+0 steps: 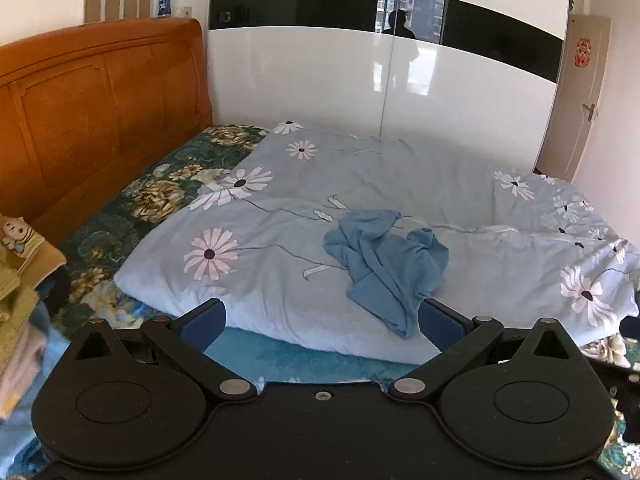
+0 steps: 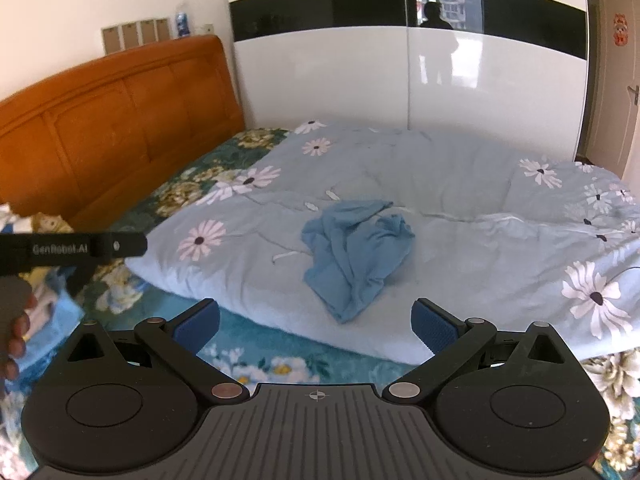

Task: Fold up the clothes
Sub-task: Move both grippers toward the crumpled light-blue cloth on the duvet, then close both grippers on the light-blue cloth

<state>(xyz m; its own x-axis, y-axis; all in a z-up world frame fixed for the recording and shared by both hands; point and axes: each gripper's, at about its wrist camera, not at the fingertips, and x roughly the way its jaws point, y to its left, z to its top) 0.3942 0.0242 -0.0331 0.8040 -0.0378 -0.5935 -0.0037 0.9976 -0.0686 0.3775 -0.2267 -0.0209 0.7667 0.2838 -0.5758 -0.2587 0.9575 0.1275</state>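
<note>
A crumpled blue garment (image 1: 384,264) lies on the light blue floral quilt (image 1: 280,280), near its front edge. It also shows in the right wrist view (image 2: 352,252). My left gripper (image 1: 322,320) is open and empty, held short of the quilt's edge, with the garment's lower end just beyond its right finger. My right gripper (image 2: 316,326) is open and empty, facing the garment from in front of the bed. The left gripper's body (image 2: 72,248) shows at the left edge of the right wrist view, held in a hand.
An orange wooden headboard (image 1: 92,120) stands at the left. A white and black wardrobe (image 1: 380,72) runs behind the bed. A dark floral sheet (image 1: 160,196) lies under the quilt. A pile of clothes (image 1: 20,280) sits at the left. A door (image 1: 580,100) is at the right.
</note>
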